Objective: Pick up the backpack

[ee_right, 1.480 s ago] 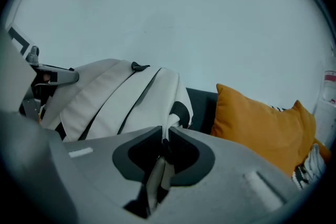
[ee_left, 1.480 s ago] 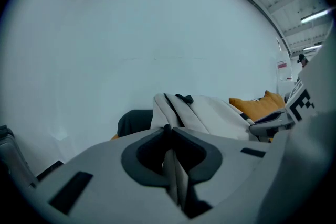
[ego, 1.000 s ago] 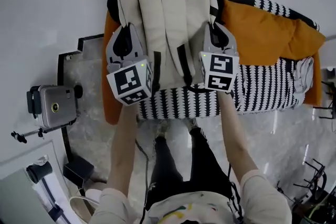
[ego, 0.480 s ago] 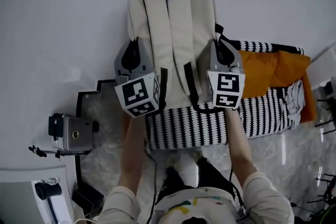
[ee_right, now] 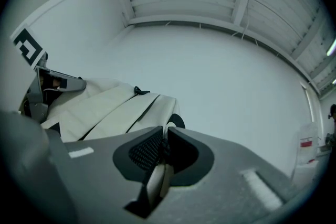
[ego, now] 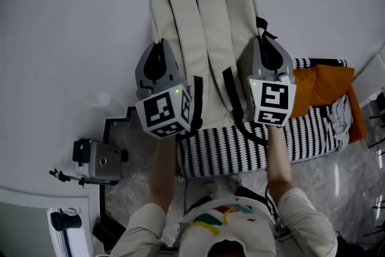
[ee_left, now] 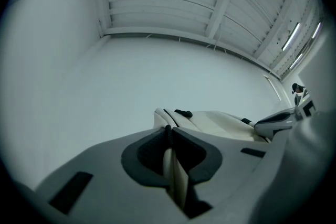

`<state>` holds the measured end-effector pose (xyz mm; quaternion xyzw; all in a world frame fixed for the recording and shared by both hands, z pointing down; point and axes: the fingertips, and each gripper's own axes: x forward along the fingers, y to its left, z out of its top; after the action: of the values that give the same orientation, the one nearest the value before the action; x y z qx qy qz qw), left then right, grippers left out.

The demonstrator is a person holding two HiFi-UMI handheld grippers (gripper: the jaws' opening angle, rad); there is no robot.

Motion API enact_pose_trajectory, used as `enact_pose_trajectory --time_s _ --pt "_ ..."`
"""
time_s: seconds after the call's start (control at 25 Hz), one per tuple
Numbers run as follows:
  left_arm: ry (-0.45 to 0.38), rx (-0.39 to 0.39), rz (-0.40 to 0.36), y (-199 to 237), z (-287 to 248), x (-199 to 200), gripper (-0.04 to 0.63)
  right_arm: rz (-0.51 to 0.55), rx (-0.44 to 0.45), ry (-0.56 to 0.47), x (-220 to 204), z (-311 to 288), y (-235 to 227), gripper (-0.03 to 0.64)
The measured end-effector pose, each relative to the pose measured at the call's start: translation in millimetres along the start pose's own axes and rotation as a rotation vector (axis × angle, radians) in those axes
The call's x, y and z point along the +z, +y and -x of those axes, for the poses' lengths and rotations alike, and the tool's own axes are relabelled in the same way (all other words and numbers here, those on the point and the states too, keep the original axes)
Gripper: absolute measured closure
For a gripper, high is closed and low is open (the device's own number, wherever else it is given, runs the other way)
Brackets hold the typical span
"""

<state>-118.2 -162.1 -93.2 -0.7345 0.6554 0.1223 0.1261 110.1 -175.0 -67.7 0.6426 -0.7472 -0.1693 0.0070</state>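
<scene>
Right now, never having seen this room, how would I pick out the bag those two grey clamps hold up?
Find the black-and-white zigzag-striped couch against the pale wall. Just above it, the left gripper and right gripper each pinch one side of a cream fabric backpack. Its plain cream cloth and black-edged shoulder straps set it apart from the stripes and the orange cushion below.

The backpack (ego: 207, 33) is cream with black trim. The cover (ego: 240, 150) is black-and-white zigzag, the cushion (ego: 325, 84) right of it orange. The left tongs (ee_left: 168, 131) and right tongs (ee_right: 164, 140) are grey.
</scene>
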Motion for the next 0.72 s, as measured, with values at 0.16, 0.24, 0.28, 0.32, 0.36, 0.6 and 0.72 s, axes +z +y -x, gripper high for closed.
enact_pose_trajectory --time_s 0.16,0.24,0.28,0.32,0.36,0.6,0.72 --pt "-0.078 -0.015 -0.029 -5 13 46 0.555 -0.021 -0.020 -0.081 38 14 -5 0.584" --pt "-0.119 -0.016 -0.049 -8 18 67 0.555 -0.032 -0.021 -0.114 55 18 -10 0.586" --pt "-0.136 -0.013 -0.060 -10 19 76 0.555 -0.038 -0.021 -0.129 62 18 -12 0.586" --pt "-0.151 -0.010 -0.069 -11 20 84 0.555 -0.043 -0.019 -0.144 68 19 -13 0.586" --pt "-0.164 -0.007 -0.076 -12 21 90 0.555 -0.045 -0.018 -0.157 74 20 -14 0.587" --pt "-0.206 -0.004 -0.076 -10 32 115 0.555 -0.049 -0.015 -0.214 98 29 -12 0.588" --pt "-0.226 -0.009 -0.081 -9 36 123 0.555 -0.045 -0.018 -0.245 108 34 -9 0.591"
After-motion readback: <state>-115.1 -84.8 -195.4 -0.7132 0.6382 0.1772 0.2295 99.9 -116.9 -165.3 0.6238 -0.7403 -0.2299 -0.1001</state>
